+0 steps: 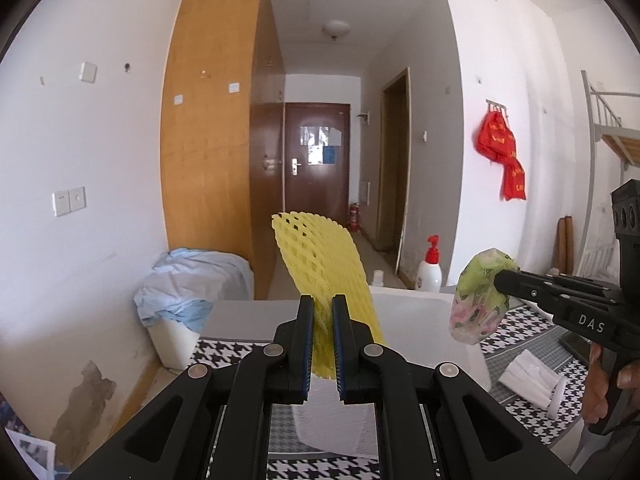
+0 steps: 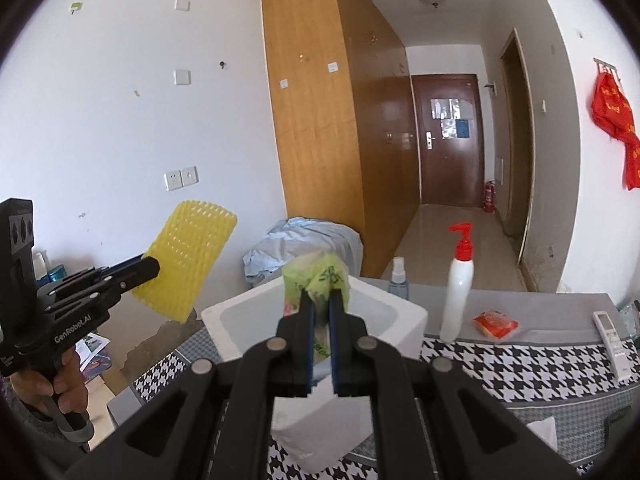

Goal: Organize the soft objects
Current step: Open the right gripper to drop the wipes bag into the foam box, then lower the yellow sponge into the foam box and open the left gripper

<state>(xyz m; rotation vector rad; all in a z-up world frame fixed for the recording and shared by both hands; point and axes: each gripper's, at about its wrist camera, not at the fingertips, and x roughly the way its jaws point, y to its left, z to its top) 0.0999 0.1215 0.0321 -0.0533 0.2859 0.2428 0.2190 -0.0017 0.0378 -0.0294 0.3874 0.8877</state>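
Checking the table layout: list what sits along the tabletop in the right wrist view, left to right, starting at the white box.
white foam box → small spray bottle → white pump bottle → orange packet → remote control

"DAS" on right claw, "GenRobot.AI" on left claw

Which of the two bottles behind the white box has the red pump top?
The taller white bottle; the small clear spray bottle beside it has none.

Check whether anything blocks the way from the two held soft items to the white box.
Nothing visible does. The left gripper holds the yellow foam net and the right gripper holds the green plastic bag, both raised near the white box, whose open top looks uncovered. The pump bottle stands off to the side.
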